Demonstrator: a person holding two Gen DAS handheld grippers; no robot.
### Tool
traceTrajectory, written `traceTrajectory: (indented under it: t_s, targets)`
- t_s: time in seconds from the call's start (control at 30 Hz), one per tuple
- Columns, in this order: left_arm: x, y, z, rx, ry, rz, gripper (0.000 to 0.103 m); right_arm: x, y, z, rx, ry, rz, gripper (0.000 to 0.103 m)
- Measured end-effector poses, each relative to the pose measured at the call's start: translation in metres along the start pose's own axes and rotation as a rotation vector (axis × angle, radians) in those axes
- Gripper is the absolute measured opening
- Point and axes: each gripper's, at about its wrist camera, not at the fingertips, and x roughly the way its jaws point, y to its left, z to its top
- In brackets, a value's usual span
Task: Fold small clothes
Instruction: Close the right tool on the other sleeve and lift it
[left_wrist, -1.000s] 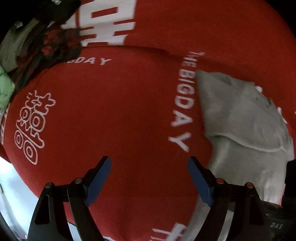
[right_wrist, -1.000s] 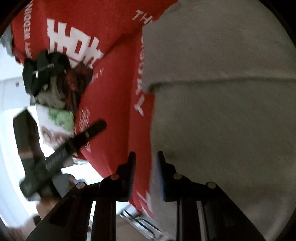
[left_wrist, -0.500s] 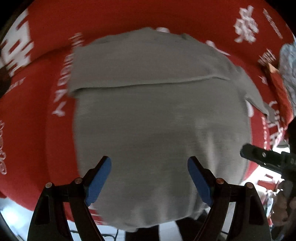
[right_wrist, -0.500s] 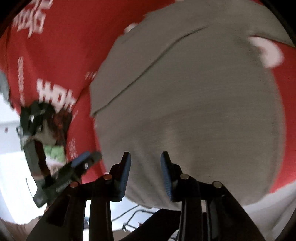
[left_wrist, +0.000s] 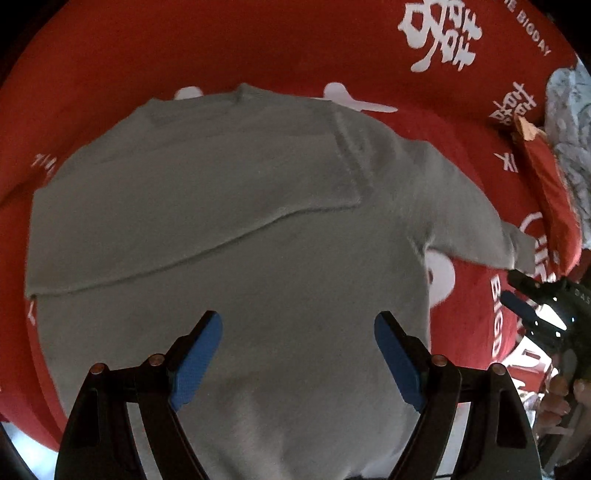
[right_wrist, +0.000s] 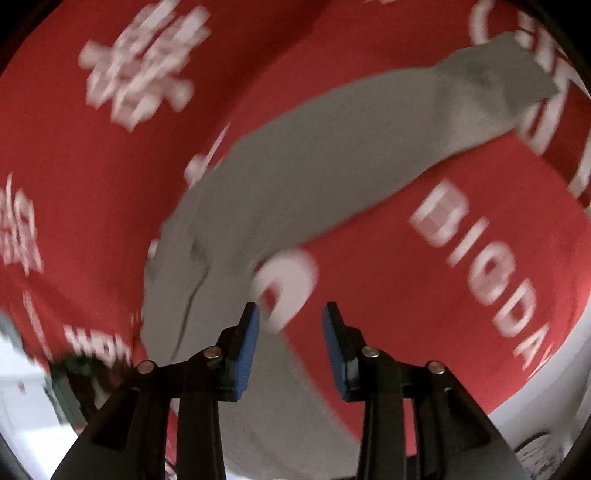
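In the left wrist view, our left gripper (left_wrist: 297, 354) hangs spread wide and empty over the grey sweater (left_wrist: 229, 236), which fills the frame's middle on the red cloth (left_wrist: 258, 44). In the right wrist view, our right gripper (right_wrist: 290, 345) is opening, nothing between its pads, below the unfolded sleeve (right_wrist: 388, 136) reaching upper right. The knit looks soft and limp; we judge the cuff the best hold.

The red cloth (left_wrist: 258, 44) bears white "BIGDAY" lettering — plus Chinese characters.
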Motion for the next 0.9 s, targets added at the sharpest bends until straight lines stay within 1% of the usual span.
traceTrajectory:
  t_s: [0.13, 0.27, 0.37, 0.47, 0.57, 0.67, 0.7, 0.77, 0.8, 0.83, 0.87, 0.9]
  targets:
    - [0.022, -0.025, 0.020, -0.012, 0.021, 0.011, 0.085, -0.003, -0.044, 0.032, 0.144, -0.075, 0.006, 0.042]
    - [0.034, -0.041, 0.031, 0.006, 0.036, 0.015, 0.085, -0.005, -0.087, 0.050, 0.293, -0.140, 0.023, 0.042]
    - [0.039, -0.049, 0.035, 0.024, 0.043, 0.030, 0.085, -0.009, -0.107, 0.057, 0.371, -0.192, 0.081, 0.042]
    - [0.042, -0.050, 0.036, 0.019, 0.053, 0.042, 0.085, -0.008, -0.119, 0.069, 0.430, -0.227, 0.137, 0.042]
    - [0.042, -0.052, 0.038, 0.011, 0.052, 0.053, 0.085, -0.003, -0.127, 0.079, 0.478, -0.242, 0.202, 0.042]
    - [0.041, -0.054, 0.040, 0.002, 0.046, 0.062, 0.085, 0.006, -0.130, 0.092, 0.529, -0.260, 0.291, 0.042]
    - [0.040, -0.053, 0.040, -0.002, 0.043, 0.064, 0.085, 0.009, -0.128, 0.094, 0.543, -0.261, 0.316, 0.043]
    - [0.037, -0.049, 0.041, -0.020, 0.033, 0.070, 0.085, 0.012, -0.127, 0.098, 0.565, -0.252, 0.366, 0.043]
    - [0.035, -0.046, 0.041, -0.030, 0.029, 0.072, 0.085, 0.012, -0.127, 0.099, 0.568, -0.240, 0.391, 0.037]
    - [0.033, -0.042, 0.041, -0.046, 0.022, 0.075, 0.085, 0.012, -0.124, 0.100, 0.561, -0.227, 0.408, 0.020]
    - [0.032, -0.039, 0.041, -0.056, 0.018, 0.076, 0.085, 0.013, -0.118, 0.103, 0.536, -0.209, 0.431, 0.007]
    - [0.030, -0.034, 0.041, -0.067, 0.012, 0.078, 0.085, 0.012, -0.114, 0.103, 0.513, -0.199, 0.443, 0.005]
